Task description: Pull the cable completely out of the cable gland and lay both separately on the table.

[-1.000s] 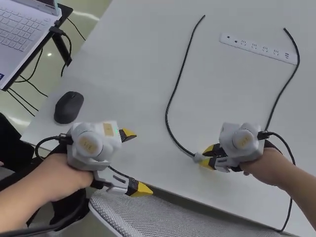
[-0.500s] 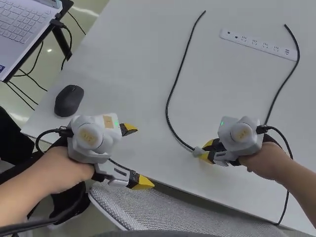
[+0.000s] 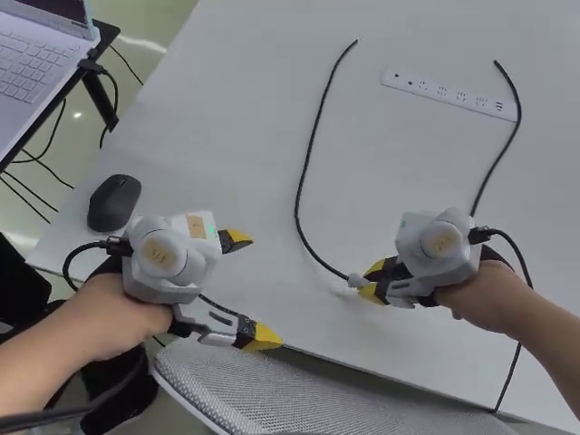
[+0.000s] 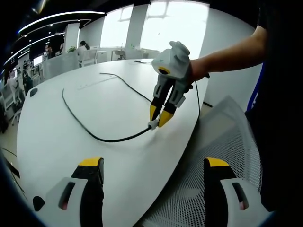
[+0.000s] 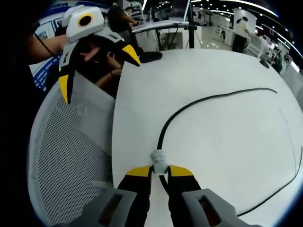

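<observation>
We've got the right gripper (image 3: 367, 283) at the near edge of the white surface (image 3: 227, 118), its fingers pressed tight on the black cable (image 3: 304, 172) just behind the white cable gland (image 3: 355, 281). The gland sits on the cable's end, right at the fingertips. From there the cable curves away toward 12 o'clock. Off at 9 o'clock, the left gripper (image 3: 249, 290) hangs over the surface edge, fingers spread wide, well apart from the cable.
</observation>
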A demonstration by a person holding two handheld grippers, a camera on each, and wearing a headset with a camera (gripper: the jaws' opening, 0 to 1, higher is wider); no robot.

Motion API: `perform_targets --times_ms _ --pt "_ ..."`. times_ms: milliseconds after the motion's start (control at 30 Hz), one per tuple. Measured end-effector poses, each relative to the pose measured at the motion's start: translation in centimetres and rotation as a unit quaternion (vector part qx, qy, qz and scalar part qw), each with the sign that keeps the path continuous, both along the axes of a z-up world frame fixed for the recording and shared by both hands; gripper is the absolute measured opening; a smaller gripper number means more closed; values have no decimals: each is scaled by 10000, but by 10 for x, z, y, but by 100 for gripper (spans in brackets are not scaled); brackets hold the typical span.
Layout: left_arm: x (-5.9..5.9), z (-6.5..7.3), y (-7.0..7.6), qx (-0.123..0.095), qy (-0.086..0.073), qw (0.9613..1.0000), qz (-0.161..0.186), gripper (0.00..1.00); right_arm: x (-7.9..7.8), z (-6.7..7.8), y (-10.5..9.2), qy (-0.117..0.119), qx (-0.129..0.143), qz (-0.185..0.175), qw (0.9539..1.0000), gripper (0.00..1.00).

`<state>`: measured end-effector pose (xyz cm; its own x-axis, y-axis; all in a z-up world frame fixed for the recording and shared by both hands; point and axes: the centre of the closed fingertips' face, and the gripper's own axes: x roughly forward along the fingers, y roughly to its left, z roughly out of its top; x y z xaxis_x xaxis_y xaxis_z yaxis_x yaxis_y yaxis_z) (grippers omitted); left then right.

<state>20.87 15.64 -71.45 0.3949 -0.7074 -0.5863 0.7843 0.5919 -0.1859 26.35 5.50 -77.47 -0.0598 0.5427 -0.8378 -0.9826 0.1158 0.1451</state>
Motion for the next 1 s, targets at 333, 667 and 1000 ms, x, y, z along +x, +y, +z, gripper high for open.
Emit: perform_targets --times_ms 333,667,1000 --pt "16 14 -18 -81 -133 9996 -217 85 -9 28 0 -131 107 118 9998 7" --pt "22 28 -45 -202 -239 9981 -528 83 -12 55 -1 -126 183 211 9995 7" --pt "30 38 -65 -502 -340 9955 -728 77 -18 79 -1 -222 240 394 9987 7"
